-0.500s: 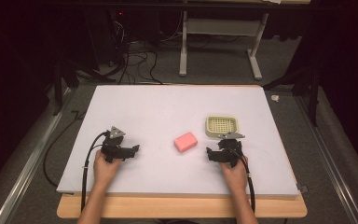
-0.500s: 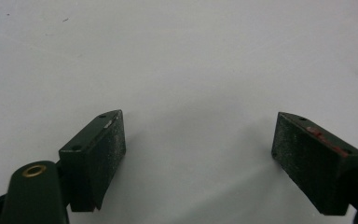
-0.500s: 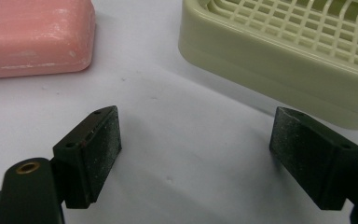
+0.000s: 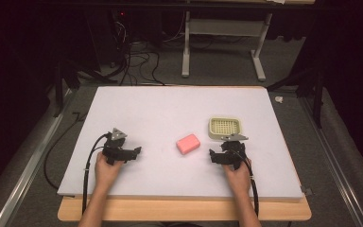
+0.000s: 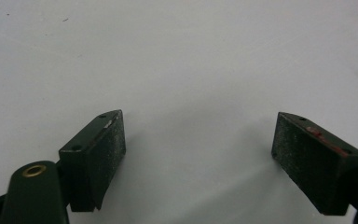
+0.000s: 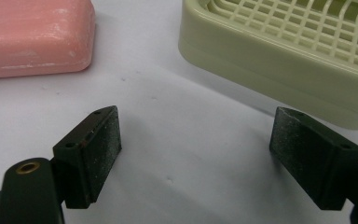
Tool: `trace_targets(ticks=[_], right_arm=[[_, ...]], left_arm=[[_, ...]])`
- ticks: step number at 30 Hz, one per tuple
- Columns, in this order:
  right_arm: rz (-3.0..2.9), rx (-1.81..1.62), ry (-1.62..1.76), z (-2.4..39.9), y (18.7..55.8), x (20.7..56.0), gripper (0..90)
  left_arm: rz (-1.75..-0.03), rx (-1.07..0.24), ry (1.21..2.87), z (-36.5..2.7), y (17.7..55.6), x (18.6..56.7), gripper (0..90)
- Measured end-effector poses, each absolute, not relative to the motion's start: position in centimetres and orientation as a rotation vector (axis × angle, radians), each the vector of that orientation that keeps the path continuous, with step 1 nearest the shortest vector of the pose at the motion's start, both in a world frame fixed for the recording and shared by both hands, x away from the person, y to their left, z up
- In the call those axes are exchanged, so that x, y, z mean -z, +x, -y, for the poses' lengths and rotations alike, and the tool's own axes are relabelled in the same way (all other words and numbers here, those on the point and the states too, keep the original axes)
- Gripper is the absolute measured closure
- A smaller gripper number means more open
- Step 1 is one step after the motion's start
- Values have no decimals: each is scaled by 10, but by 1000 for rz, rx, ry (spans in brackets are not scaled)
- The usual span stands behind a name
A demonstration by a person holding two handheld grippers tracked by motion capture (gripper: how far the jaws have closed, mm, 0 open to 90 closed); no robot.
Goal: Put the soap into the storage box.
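The pink soap bar lies on the worktop between the two claws, nearer to the right claw, just beside the cream slotted dish. Its long axis is slanted. Both the right claw and the left claw stand wide open and empty.

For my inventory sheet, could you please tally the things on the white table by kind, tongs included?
Pink soap bar: 1
Pale green soap dish: 1
Tongs, left and right: 2
Total: 4
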State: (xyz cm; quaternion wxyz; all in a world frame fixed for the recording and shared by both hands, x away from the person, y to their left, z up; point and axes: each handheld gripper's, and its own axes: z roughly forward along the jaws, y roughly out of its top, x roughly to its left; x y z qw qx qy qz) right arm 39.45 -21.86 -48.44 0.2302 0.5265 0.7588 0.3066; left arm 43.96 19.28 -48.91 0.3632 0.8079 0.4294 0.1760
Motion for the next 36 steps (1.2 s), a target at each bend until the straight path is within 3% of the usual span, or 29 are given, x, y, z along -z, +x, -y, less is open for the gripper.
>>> trace_targets(ticks=[36], right_arm=[[-2073,-858,1478,220,392,480,160]], left_arm=[[-1105,-453,2080,-192,440,489,179]])
